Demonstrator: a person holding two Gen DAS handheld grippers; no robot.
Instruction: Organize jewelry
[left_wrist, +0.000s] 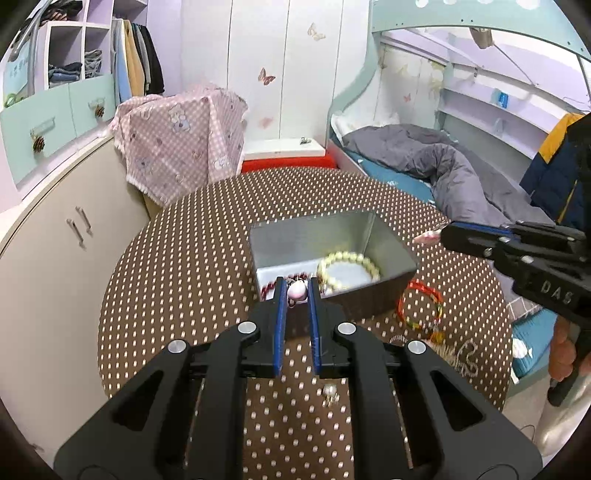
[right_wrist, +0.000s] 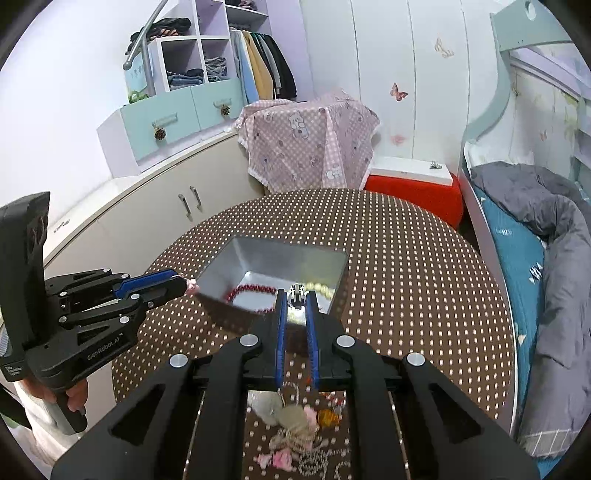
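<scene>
A grey metal box (left_wrist: 384, 254) (right_wrist: 258, 254) stands open on the polka-dot table. Inside lie a pale bead bracelet (left_wrist: 349, 269) (right_wrist: 321, 288) and a dark red bead bracelet (right_wrist: 251, 295). My left gripper (left_wrist: 296, 291) is shut on a pink bead ornament (left_wrist: 297, 290) at the box's near rim; it shows from the side in the right wrist view (right_wrist: 184, 286). My right gripper (right_wrist: 296, 295) is shut on a small silver and black piece (right_wrist: 297, 293) above the box's near edge. In the left wrist view it (left_wrist: 441, 234) holds something pinkish at its tip.
A red and green cord bracelet (left_wrist: 421, 306) lies right of the box. A small silver earring (left_wrist: 330, 393) lies under my left gripper. A heap of chains and pink charms (right_wrist: 295, 432) lies under my right gripper. A bed (right_wrist: 535, 258) stands right of the table.
</scene>
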